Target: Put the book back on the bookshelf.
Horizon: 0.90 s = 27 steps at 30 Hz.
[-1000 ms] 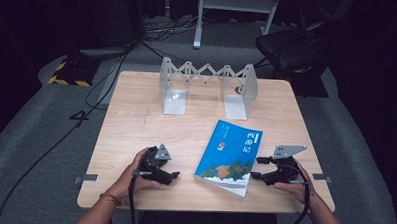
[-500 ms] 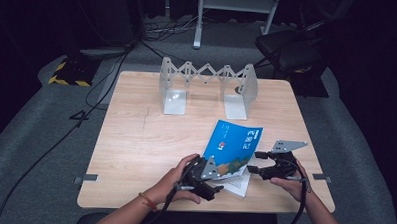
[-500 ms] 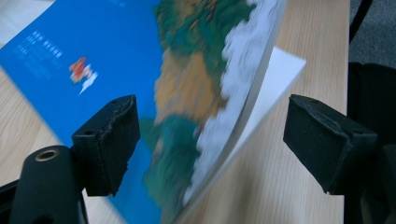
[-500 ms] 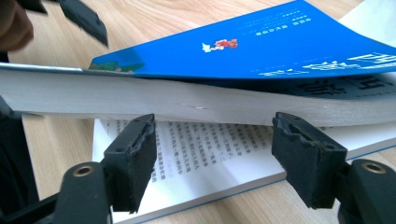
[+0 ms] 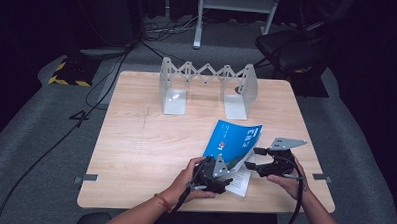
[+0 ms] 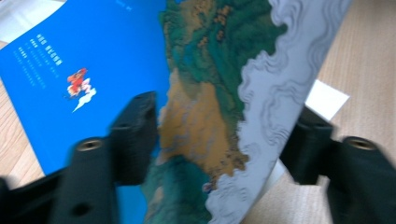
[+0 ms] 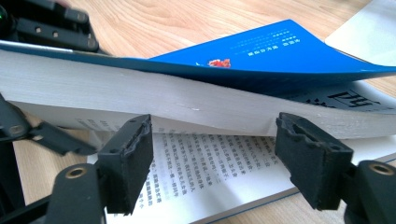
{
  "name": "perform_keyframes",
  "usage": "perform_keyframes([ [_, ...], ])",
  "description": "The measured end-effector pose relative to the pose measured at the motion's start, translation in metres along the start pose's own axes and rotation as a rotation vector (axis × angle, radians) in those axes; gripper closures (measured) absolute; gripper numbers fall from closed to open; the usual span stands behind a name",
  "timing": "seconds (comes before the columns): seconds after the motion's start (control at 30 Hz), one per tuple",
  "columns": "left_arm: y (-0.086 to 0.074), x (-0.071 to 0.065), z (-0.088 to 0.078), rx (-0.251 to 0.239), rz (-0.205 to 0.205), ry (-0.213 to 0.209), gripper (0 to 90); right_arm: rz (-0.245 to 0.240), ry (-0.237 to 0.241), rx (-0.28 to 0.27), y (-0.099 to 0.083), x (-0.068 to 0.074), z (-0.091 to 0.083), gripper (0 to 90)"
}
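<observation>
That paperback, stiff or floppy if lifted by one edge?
Probably floppy: the book has a soft blue cover that already curls up off the pages. The page block bows along its length, so it likely sags. Glossy cover may slip between the left gripper pads.

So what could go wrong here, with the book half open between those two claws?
The left gripper, whose jaws have just been closing, straddles the book's curled cover; a squeeze could crease it. The right gripper stands open under the lifted pages, so they could flop shut or slide off.
</observation>
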<state>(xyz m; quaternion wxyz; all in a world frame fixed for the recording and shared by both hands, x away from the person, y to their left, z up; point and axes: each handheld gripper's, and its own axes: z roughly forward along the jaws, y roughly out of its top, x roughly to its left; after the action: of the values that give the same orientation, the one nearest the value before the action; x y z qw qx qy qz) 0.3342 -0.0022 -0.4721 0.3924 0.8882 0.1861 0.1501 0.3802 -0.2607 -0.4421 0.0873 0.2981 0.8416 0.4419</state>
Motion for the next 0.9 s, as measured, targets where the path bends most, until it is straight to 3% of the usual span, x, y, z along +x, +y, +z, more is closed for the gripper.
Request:
perform_keyframes([
  [0.13, -0.001, 0.000, -0.008, -0.033, 0.064, -0.007, 59.5, 0.005, -0.006, -0.016, 0.000, -0.001, 0.000, 28.3],
  [0.33, 0.000, 0.009, -0.020, -0.057, 0.069, 0.001, 73.8, 0.011, 0.011, -0.027, 0.000, -0.003, -0.002, 28.9],
  [0.43, -0.007, 0.020, -0.031, -0.037, 0.086, -0.002, 75.8, -0.030, 0.034, -0.024, -0.002, 0.001, -0.003, 31.3],
  [0.67, -0.027, 0.041, -0.052, -0.010, 0.079, -0.028, 73.5, -0.134, 0.071, -0.091, 0.009, 0.016, -0.012, 32.2],
  [0.77, -0.039, 0.054, -0.063, -0.012, 0.057, -0.039, 71.4, -0.206, 0.135, -0.095, 0.017, 0.023, -0.004, 31.3],
  [0.9, -0.050, 0.063, -0.073, -0.007, 0.047, -0.035, 69.1, -0.243, 0.168, -0.058, 0.025, 0.025, 0.017, 31.4],
])
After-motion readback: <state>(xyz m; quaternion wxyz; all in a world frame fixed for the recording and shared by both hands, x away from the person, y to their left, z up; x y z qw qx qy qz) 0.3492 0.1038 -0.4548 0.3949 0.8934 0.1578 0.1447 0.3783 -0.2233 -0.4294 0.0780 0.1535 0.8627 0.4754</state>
